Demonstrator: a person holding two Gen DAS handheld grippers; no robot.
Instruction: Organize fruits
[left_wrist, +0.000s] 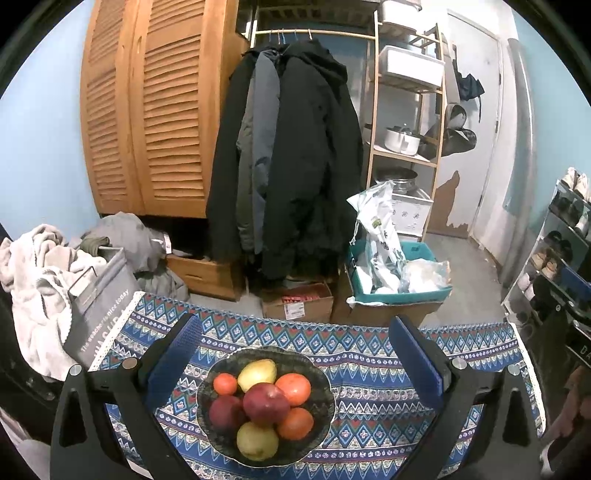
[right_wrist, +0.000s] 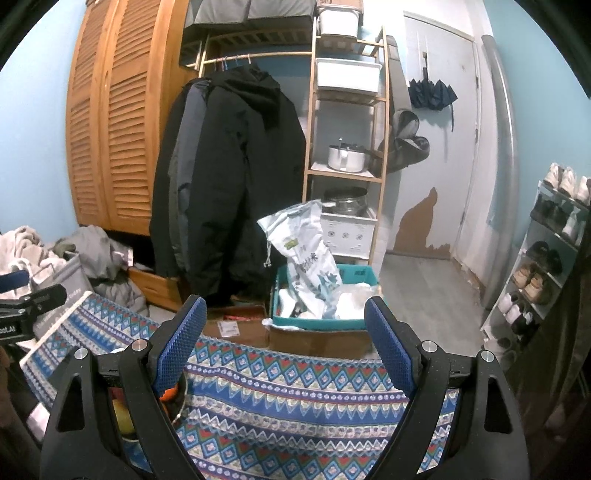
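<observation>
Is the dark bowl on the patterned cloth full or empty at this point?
Full. The dark scalloped bowl holds seven heaped fruits: two yellow, two dark red, three orange, with one dark red fruit on top.

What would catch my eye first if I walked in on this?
Probably the dark bowl piled with red, orange and yellow fruit, sitting on a bright blue patterned tablecloth. Two open grippers frame it, the left gripper right over the bowl. Behind, black coats hang beside a slatted wooden wardrobe.
</observation>
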